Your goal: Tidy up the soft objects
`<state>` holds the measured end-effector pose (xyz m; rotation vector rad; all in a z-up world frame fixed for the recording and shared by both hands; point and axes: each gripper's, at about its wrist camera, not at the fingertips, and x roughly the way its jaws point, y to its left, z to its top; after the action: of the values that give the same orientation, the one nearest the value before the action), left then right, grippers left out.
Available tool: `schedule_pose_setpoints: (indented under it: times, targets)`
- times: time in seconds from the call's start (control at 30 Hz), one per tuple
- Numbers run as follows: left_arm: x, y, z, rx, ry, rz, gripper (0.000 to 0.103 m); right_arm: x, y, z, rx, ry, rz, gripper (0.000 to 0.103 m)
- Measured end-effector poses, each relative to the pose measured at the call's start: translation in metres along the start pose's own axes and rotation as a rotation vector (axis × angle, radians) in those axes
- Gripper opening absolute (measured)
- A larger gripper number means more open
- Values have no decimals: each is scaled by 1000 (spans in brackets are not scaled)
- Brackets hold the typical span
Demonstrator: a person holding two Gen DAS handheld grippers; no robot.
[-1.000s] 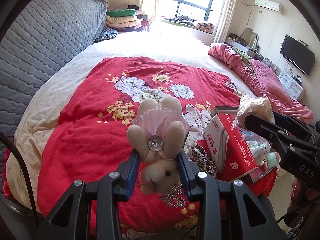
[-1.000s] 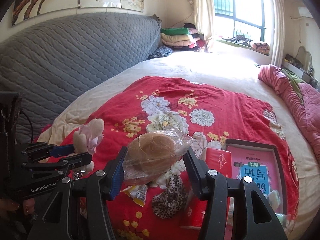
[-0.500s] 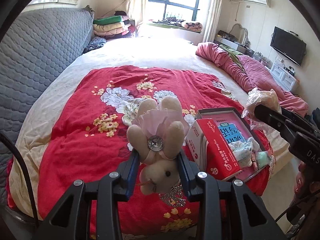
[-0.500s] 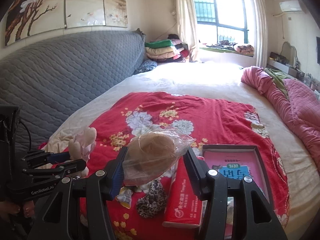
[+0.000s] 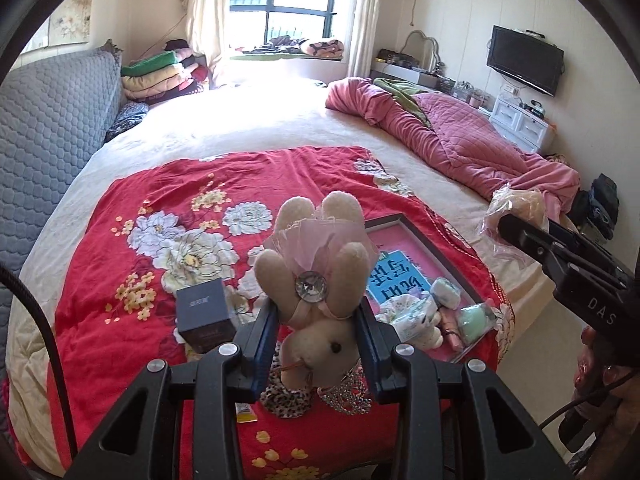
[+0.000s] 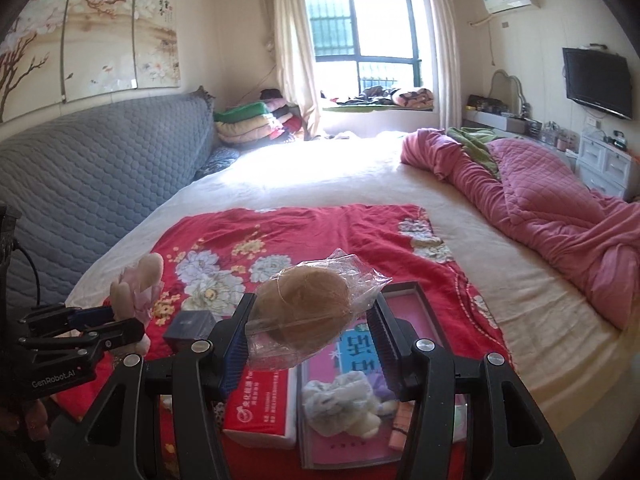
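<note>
Carrying step: my left gripper [image 5: 316,344] has its fingers clamped on the plush rabbit [image 5: 318,280], my right gripper [image 6: 308,340] on the bagged brown plush [image 6: 306,312] — both aloft over the bed's near edge. Next, I judge: lowering each into the pink tray [image 5: 424,240].

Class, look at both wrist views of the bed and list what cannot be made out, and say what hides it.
- Right wrist view: the red tissue box is partly covered by the right tool and its wrapped brown ball.
- Left wrist view: the leopard-print cloth is mostly hidden behind the left tool and its plush rabbit.
- Both views: items on the far dresser are too small to identify.
</note>
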<state>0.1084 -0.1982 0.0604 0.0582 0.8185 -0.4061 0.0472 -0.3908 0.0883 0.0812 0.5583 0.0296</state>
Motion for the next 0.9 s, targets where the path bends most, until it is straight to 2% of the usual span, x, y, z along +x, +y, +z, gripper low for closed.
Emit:
schedule_pose_setpoints:
  times: [0.33,0.53,0.9]
  targets:
    - [50,-62,0,109,83,-56,37,5,-50,-18,61,25,-72,57]
    - [75,-72,4,122,113,-62,37,12,-71,-31,98,39,-77,57]
    - [107,-80,6,118,146,-63,37,30,-86,-52,131,91,-79,57]
